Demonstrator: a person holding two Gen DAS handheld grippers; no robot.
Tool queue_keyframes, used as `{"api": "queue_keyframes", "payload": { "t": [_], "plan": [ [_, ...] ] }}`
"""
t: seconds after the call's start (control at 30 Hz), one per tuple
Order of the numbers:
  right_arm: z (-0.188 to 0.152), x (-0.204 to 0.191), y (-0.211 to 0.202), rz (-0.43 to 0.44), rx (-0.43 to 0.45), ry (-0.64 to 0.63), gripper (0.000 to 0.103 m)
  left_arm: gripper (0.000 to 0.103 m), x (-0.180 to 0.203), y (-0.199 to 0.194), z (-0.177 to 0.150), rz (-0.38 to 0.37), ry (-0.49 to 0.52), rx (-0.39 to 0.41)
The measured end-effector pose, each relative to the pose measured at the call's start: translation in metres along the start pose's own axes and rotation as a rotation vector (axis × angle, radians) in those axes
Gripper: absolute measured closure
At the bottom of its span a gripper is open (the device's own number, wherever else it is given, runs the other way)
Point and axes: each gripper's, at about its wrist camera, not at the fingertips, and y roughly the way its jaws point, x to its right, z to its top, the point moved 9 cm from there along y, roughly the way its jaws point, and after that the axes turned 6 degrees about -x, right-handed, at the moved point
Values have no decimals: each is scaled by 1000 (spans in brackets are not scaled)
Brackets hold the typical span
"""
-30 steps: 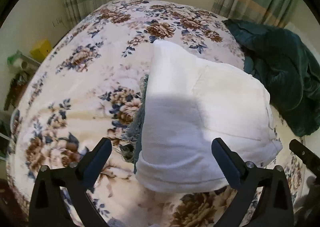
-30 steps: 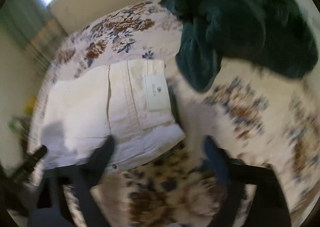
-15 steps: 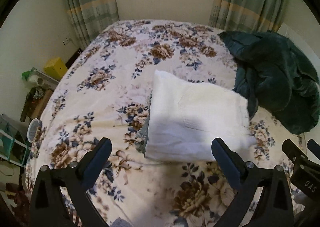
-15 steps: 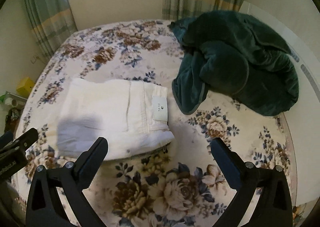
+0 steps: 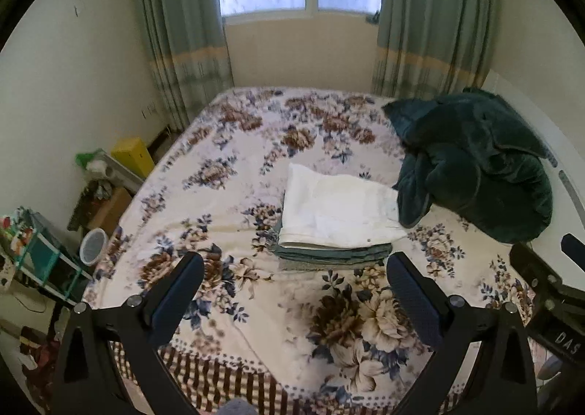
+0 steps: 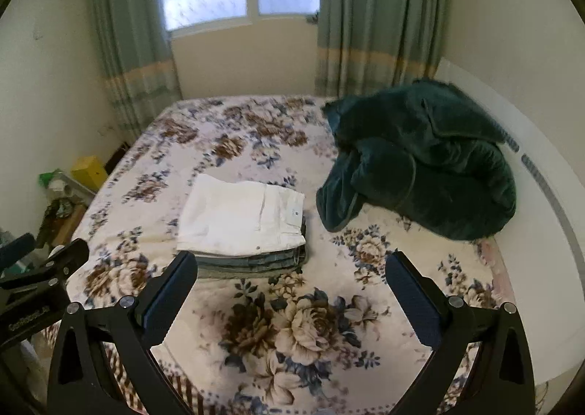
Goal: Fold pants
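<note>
Folded white pants (image 5: 336, 212) lie on top of a stack of folded blue-grey jeans (image 5: 329, 256) in the middle of the flowered bed (image 5: 226, 217). The white pants (image 6: 243, 215) and the jeans stack (image 6: 252, 263) also show in the right wrist view. My left gripper (image 5: 294, 301) is open and empty, held back above the bed's near edge. My right gripper (image 6: 290, 300) is open and empty too, well short of the stack. The right gripper's body (image 5: 548, 290) shows at the right edge of the left wrist view.
A crumpled dark green blanket (image 6: 420, 162) lies on the bed right of the stack. Boxes, a yellow container (image 5: 131, 157) and a small bin (image 5: 93, 245) stand on the floor to the left. Curtains and a window are at the far wall.
Both grippers have pulled back and up from the stack, from right over the white pants to the foot of the bed. The pants stay folded on the stack.
</note>
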Motion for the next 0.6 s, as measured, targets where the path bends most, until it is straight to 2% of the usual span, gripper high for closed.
{"api": "queue_keyframes", "payload": {
  "t": [0.17, 0.3, 0.5, 0.6],
  "plan": [
    [-20, 6, -88, 33, 63, -24, 0, 1, 0, -67, -15, 1, -27, 66],
    [-33, 11, -146, 32, 98, -43, 0, 1, -6, -100, -27, -7, -55, 91],
    [-51, 7, -208, 25, 128, -51, 0, 1, -8, -134, -52, -25, -50, 91],
    [-57, 0, -223, 33, 137, -47, 0, 1, -10, -141, -61, -28, -34, 90]
  ]
}}
